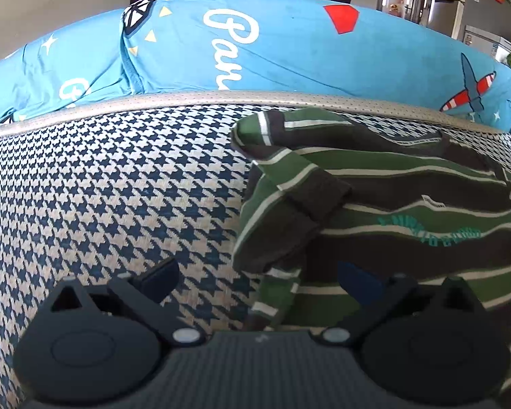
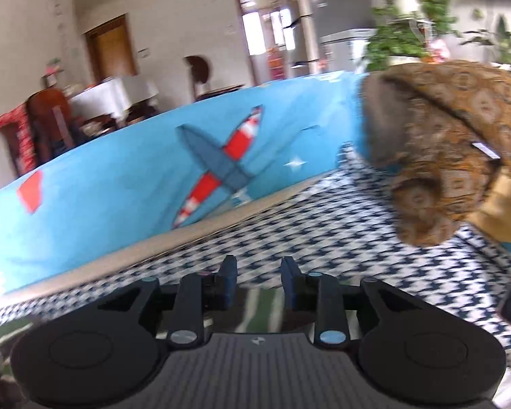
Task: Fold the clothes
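We hold two tongs, one in each hand. The left gripper (image 1: 259,281), low in its own view, has its two dark fingers spread wide with nothing between them; the left finger sits over the bare cover and the right finger (image 1: 359,281) over the garment. The right gripper (image 2: 259,281), at the bottom centre of its blurred view, has its fingers parted by a narrow gap, and we see nothing pinched there.

We count one striped shirt (image 1: 391,204), green and dark brown with thin white lines, lying crumpled at the right of the left view with one sleeve folded across its body. It bears teal lettering that we cannot read. In the right view a strip of it shows just below the fingers.

It lies on one houndstooth cover (image 1: 102,187), navy and cream. Behind it stands one blue sheet (image 1: 289,51) with white script, of which we read only "Pan", plus one red-and-white aeroplane in each view. At the upper right of the right view sits one brown patterned cushion (image 2: 460,129).
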The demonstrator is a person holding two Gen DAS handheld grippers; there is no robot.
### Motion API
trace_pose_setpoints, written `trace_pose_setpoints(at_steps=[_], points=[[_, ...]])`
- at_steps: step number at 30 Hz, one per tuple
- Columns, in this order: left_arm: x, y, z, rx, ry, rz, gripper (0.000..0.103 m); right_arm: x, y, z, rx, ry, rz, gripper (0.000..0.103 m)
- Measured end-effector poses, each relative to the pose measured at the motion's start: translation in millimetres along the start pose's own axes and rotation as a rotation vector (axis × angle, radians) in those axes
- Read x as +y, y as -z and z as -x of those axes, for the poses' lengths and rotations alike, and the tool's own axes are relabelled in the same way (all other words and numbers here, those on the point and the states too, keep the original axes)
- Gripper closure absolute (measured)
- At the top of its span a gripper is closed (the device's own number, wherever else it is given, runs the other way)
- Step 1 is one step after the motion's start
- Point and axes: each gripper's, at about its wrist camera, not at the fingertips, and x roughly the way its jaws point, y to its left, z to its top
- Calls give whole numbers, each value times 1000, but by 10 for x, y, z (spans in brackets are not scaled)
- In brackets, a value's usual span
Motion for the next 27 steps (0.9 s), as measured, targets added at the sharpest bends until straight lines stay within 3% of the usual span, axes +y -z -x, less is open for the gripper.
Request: trace_pose_setpoints(at_steps=[14, 27], points=[[97, -34, -64, 13, -31, 59, 0, 816, 310, 40, 122, -323, 139, 71], [129, 0, -109, 48, -68, 58, 0, 1480, 609, 190, 212, -542, 224, 71]])
